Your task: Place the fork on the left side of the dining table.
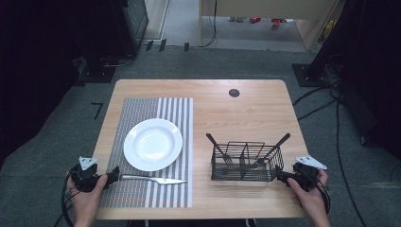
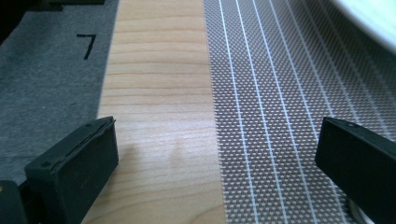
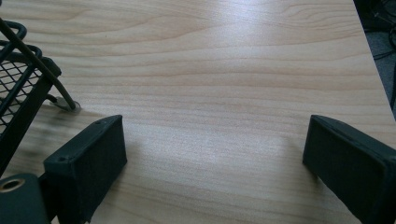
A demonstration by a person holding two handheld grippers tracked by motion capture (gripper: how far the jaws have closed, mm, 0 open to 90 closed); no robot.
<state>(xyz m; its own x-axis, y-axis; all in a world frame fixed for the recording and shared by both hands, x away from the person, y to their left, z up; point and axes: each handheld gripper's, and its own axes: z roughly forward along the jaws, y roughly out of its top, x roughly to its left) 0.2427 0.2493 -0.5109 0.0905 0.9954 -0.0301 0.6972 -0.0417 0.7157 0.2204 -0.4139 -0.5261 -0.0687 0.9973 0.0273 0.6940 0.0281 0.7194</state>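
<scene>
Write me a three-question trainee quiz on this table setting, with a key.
1. True or false: the knife lies on the placemat, in front of the plate.
2. Where are the other utensils? A) on the plate B) in the wire caddy C) on the floor
3. Fill in: the jaws of the left gripper stand ____, with nothing between them.

Key: 1 true. 2 B: their handles lean out of the caddy. 3 open: bare table and mat show between them.

Beyond the right-hand fingers, the plate (image 2: 373, 23) is cut off; the basket (image 3: 18, 88) left of the fingers too.
</scene>
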